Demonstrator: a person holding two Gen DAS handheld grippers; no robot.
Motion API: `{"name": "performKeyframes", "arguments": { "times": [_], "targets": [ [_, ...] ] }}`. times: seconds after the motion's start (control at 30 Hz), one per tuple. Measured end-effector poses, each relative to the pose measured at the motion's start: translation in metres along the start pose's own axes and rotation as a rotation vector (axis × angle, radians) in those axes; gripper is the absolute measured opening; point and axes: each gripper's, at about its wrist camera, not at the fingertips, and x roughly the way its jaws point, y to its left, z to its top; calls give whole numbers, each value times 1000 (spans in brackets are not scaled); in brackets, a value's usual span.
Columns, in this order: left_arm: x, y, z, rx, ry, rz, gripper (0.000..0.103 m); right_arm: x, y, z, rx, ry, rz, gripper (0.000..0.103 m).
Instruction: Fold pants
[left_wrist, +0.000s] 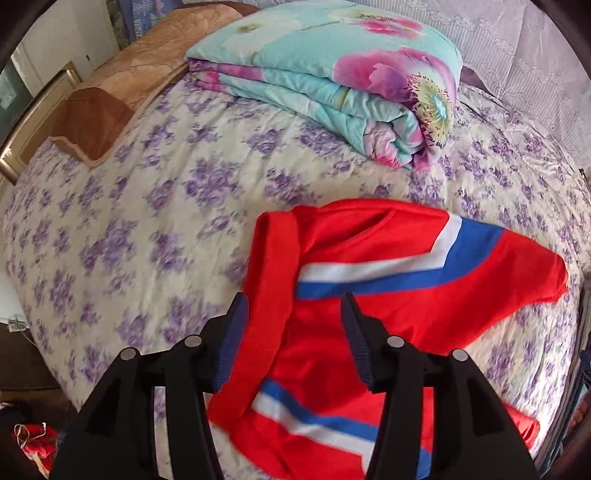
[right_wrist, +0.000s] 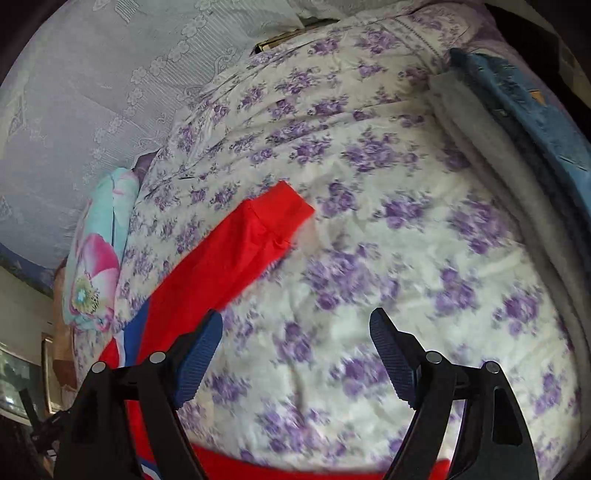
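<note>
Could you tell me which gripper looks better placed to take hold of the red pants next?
Probably the left. The left gripper is open right over the red pants, with the waistband between its fingers. The right gripper is open mostly over bare bedsheet.

bright, even daylight — motion blur, fisheye-warped dark edges.

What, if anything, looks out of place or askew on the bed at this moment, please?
The red pants lie crumpled and skewed on the floral bedsheet, one leg angled off alone. Both grippers, left and right, are open above it. Some red cloth also lies off the bed.
</note>
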Motion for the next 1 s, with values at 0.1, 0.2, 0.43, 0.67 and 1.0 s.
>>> {"name": "performKeyframes", "arguments": {
  "times": [0.1,0.2,0.43,0.67,1.0],
  "targets": [
    [40,-15,25,20,70,10,50,55,15,40,16,41,-25,82],
    [78,-22,40,36,146,60,36,99,14,60,60,103,-47,82],
    [112,-21,46,-6,210,83,32,126,9,58,113,99,56,14],
    [106,-47,31,90,173,89,24,62,-2,41,28,15,-49,14],
    [84,-71,37,253,155,55,28,65,6,20,-83,98,-158,44]
  ]
}}
